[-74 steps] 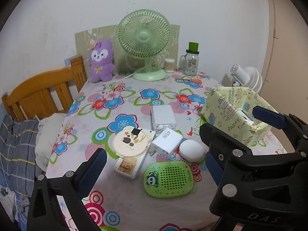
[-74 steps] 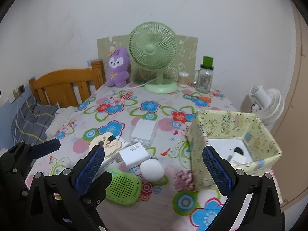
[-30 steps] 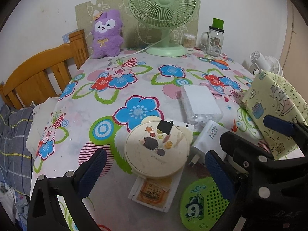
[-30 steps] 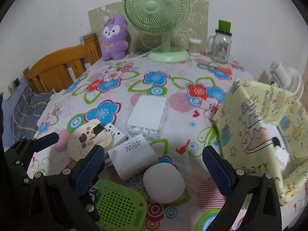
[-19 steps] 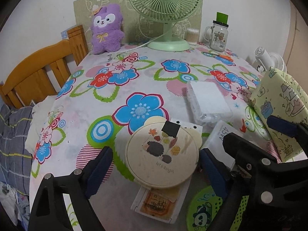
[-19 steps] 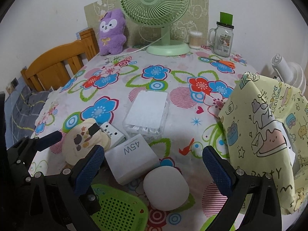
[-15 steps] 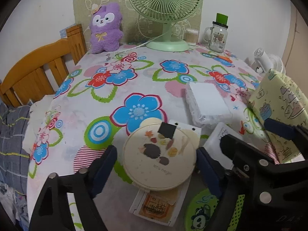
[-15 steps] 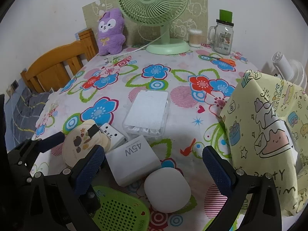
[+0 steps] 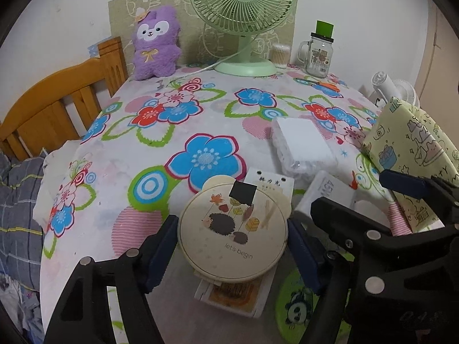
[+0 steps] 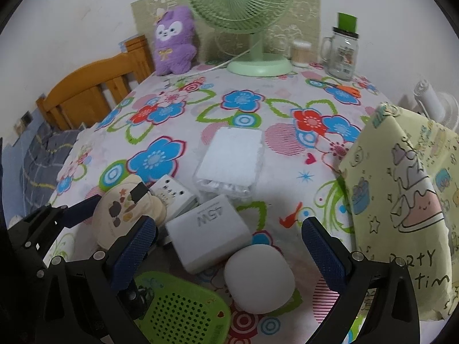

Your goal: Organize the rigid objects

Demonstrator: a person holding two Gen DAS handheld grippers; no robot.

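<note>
My left gripper [image 9: 232,246] is shut on a round cream case with a hedgehog print [image 9: 233,232], its blue pads touching both sides; the case also shows in the right wrist view [image 10: 126,215]. It rests on a white card box [image 9: 238,295]. My right gripper [image 10: 229,246] is open and empty over a white 45W charger [image 10: 209,232] and a white egg-shaped object [image 10: 258,278]. A green perforated gadget [image 10: 180,312] lies at the front. A clear box with a white lid [image 10: 232,160] lies mid-table. A yellow patterned storage box [image 10: 407,200] stands at the right.
The flowered table [image 9: 178,132] carries a green fan [image 9: 243,14], a purple plush [image 9: 155,43], a cotton-swab tub [image 9: 281,54] and a glass jar mug [image 9: 318,51] at the back. A wooden bed frame [image 9: 57,103] is left. A white fan [image 10: 433,100] stands beyond the right edge.
My left gripper moved forward and closed its pads onto the round hedgehog case. My right gripper came lower and closer to the charger and egg-shaped object, staying open.
</note>
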